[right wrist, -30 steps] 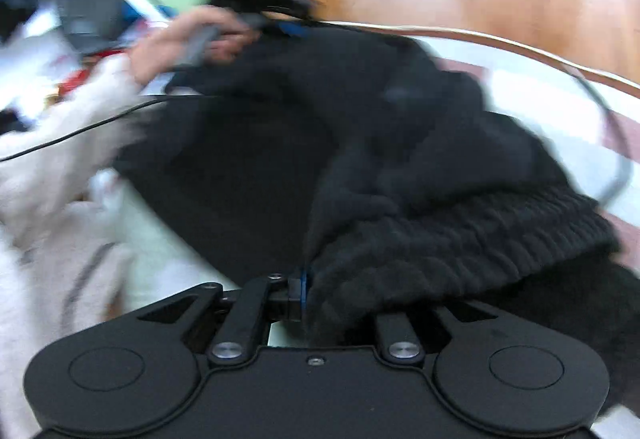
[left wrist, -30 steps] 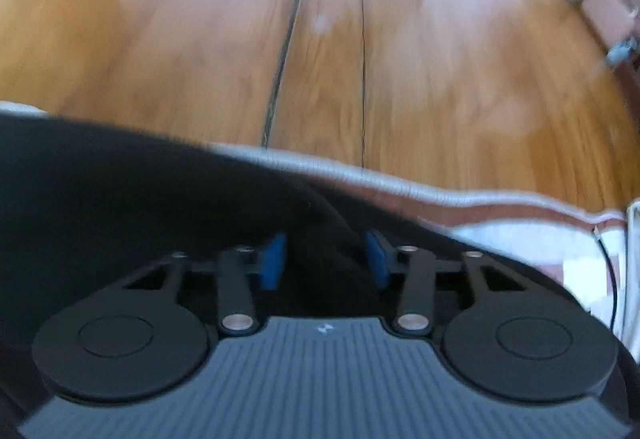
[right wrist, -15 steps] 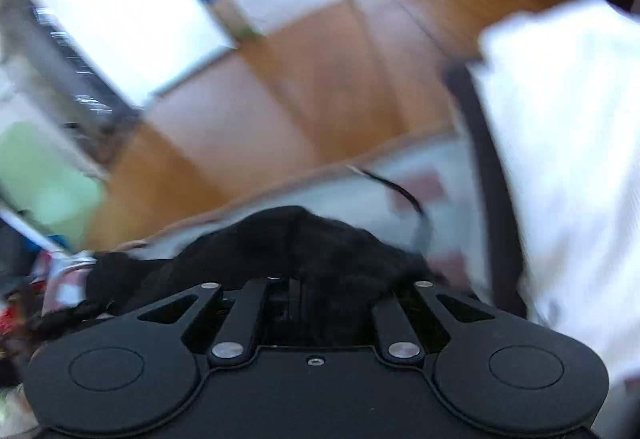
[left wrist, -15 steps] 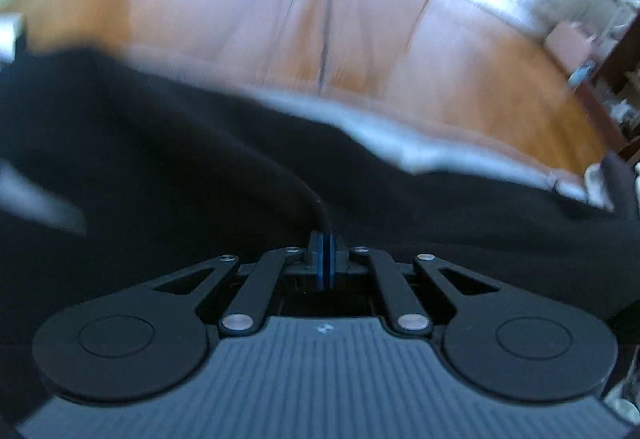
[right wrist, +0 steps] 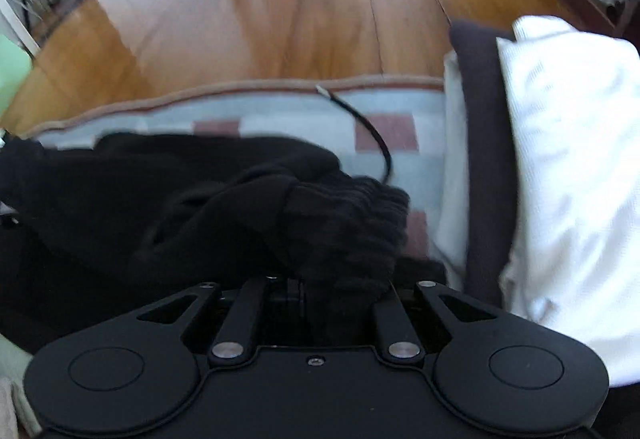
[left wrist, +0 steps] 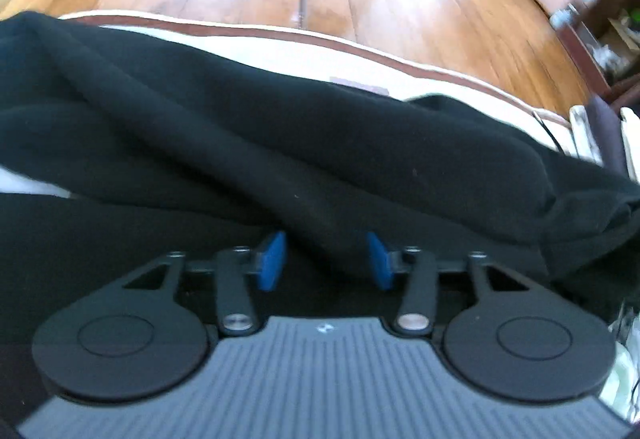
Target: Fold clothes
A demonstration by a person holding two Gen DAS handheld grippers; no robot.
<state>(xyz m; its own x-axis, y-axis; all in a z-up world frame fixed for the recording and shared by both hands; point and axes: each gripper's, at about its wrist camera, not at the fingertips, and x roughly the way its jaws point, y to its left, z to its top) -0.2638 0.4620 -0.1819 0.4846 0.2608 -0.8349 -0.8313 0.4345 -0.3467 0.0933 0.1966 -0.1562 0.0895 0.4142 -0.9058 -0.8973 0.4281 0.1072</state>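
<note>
A black garment (left wrist: 280, 127) lies in loose folds across a checked blanket (left wrist: 304, 51). My left gripper (left wrist: 326, 259) is open just above the cloth, its blue pads (left wrist: 272, 261) apart with a fold running between them. In the right wrist view the same black garment (right wrist: 200, 199) lies bunched, with its ribbed hem (right wrist: 352, 223) at my right gripper (right wrist: 300, 285). The right jaws are shut on the ribbed hem, and the cloth hides the fingertips.
The blanket (right wrist: 280, 111) ends at a wooden floor (right wrist: 280, 7). A stack of white and dark folded clothes (right wrist: 560, 159) sits to the right. A thin black cable (right wrist: 372, 131) lies on the blanket. Furniture stands at the far right (left wrist: 600, 39).
My left gripper was shut on the black cloth half a second ago and has opened. My right gripper, still holding the hem, swung round and lowered it onto the blanket.
</note>
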